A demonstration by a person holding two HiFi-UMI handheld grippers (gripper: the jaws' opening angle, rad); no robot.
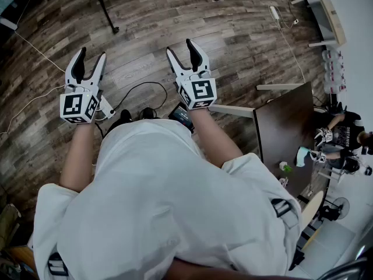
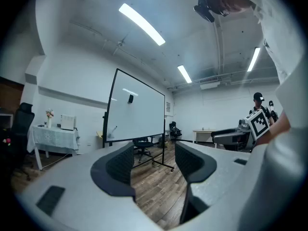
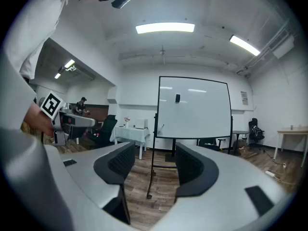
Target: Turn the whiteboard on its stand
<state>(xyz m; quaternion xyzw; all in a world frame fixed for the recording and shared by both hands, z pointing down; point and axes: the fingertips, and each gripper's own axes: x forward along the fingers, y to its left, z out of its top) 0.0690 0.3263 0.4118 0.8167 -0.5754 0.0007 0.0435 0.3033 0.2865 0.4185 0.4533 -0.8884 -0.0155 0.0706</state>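
The whiteboard [image 2: 137, 105] stands upright on a black wheeled stand some way ahead across the wooden floor; in the right gripper view the whiteboard [image 3: 195, 107] shows face-on, with a small dark object near its top. In the head view only the stand's black legs [image 1: 106, 7] show at the top edge. My left gripper [image 1: 92, 56] and right gripper [image 1: 180, 48] are held side by side in front of the person's body, well short of the board. Both are open with nothing between the jaws, as the left gripper [image 2: 154, 160] and right gripper [image 3: 151, 162] show in their own views.
A dark table [image 1: 285, 127] stands at the right, with a seated person [image 1: 344, 133] beyond it. Cables [image 1: 140, 86] and a power strip [image 1: 274, 11] lie on the floor. A white-clothed table [image 3: 130, 134] and an office chair [image 2: 142, 143] stand near the board.
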